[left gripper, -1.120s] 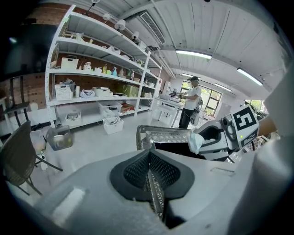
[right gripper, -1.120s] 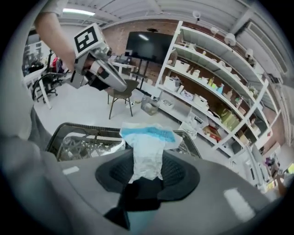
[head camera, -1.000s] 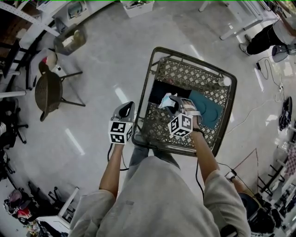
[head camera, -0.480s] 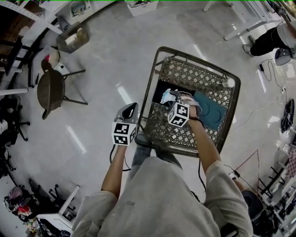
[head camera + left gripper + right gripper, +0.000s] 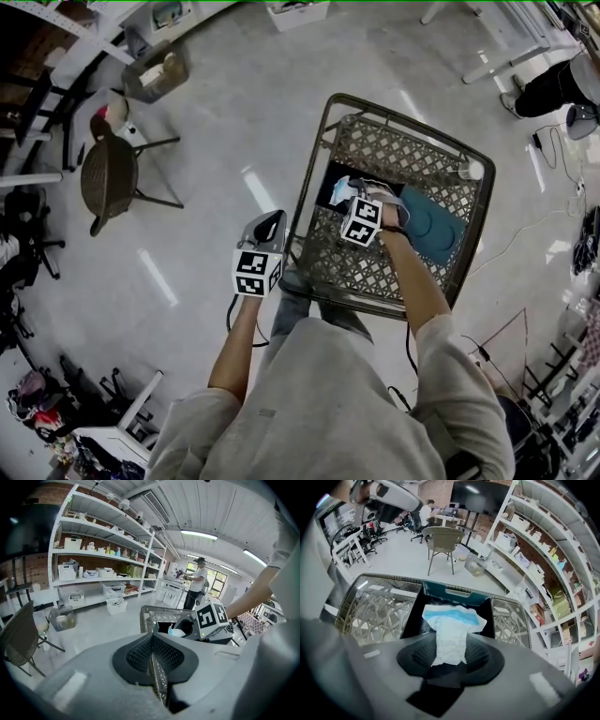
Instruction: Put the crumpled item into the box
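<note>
Tongs sit in both our hands. Our right tongs (image 5: 451, 660) are clamped on the crumpled item (image 5: 452, 630), a wrinkled white piece with a blue band at its far end. Its near end is pinched between the dark pads and the rest spreads forward past the tips. We hold it over the open box (image 5: 412, 616), black inside and teal along its far wall, so the blue-banded end hangs above the opening; we cannot tell whether it touches the box. Our left tongs (image 5: 152, 660) are closed with nothing between them, held just beside the near-left edge of the worktop (image 5: 394, 150) and over the floor (image 5: 216, 122). The worktop is a woven lattice in a metal rim. The box stands on its left half, with a flat teal piece (image 5: 431, 225) lying just to its right. A small white object (image 5: 470, 171) stands at the far right corner. Farther off, a wicker chair (image 5: 108, 178) stands on the floor, and white shelves (image 5: 103, 550) carry bins and bottles. A person (image 5: 197, 585) stands in the distance.
</note>
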The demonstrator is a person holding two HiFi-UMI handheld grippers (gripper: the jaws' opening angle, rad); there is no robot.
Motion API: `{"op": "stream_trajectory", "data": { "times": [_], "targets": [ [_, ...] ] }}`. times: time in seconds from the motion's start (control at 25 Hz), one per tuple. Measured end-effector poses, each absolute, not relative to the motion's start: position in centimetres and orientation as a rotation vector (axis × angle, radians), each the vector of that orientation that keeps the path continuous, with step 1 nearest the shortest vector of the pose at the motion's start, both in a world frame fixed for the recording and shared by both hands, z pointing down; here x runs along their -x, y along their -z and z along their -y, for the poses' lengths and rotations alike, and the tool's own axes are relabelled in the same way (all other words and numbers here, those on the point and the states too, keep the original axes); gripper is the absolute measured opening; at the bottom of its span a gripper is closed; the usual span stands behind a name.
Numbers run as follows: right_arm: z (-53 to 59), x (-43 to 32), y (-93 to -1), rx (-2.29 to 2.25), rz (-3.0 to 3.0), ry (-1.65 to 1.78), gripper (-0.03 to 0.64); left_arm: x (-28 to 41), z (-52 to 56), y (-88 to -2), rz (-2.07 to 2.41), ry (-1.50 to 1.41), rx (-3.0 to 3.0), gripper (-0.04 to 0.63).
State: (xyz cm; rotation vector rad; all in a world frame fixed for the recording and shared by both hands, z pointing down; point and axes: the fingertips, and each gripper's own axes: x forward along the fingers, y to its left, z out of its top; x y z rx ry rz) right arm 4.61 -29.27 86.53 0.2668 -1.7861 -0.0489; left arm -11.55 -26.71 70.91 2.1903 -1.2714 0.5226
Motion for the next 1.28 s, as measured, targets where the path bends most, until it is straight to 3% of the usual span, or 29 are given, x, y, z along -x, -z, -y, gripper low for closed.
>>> {"op": "stream_trajectory", "data": {
  "times": [0.24, 0.36, 0.6, 1.0, 1.28],
  "targets": [
    [29.2, -4.2, -86.7, -0.249, 1.793, 0.01, 0.177, 11.6, 26.6, -70.7, 1.275, -0.521, -2.189, 0.003],
    [29.1, -4.2, -86.7, -0.246, 1.796, 0.007, 0.247, 11.7, 26.4, -70.6, 1.276, -0.522, -2.188, 0.003],
    [29.4, -3.9, -85.6, -0.303, 1.837, -0.012, 0.301, 11.9, 26.2, -70.3, 1.279, -0.516, -2.196, 0.003],
    [29.5, -4.1, -81.8, -0.441, 1.912, -0.058, 0.29, 10.8, 25.9, -69.1, 1.265, -0.505, -2.231, 0.003],
    [30.8, -4.8, -76.6, -0.817, 2.08, -0.258, 0.176, 10.1, 25.4, -68.5, 1.254, -0.514, -2.256, 0.003]
  ]
}}
